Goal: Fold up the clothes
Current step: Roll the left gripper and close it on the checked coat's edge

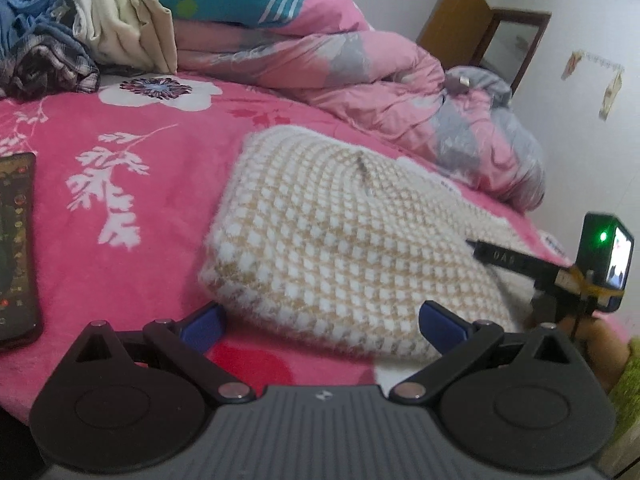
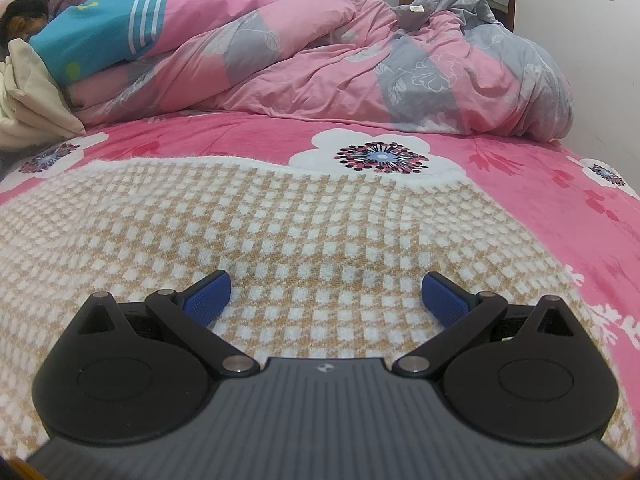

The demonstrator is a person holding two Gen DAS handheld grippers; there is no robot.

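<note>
The left hand-held gripper (image 1: 320, 326) is spread wide with nothing between its 2 blue pads, just before the folded checked sweater (image 1: 340, 248) on the pink bed (image 1: 120, 208). The right hand-held gripper (image 2: 326, 298), equally wide and empty, hovers low over the sweater. A phone (image 1: 16, 248) lies left of the sweater.

A fuzzy knitted garment in a cream-white and tan check pattern (image 1: 332, 256) lies folded into a thick, rounded-cornered bundle, flat on the bright pink floral fleece bedspread (image 1: 120, 184), with one soft ridge running up its top surface toward its far edge.
</note>
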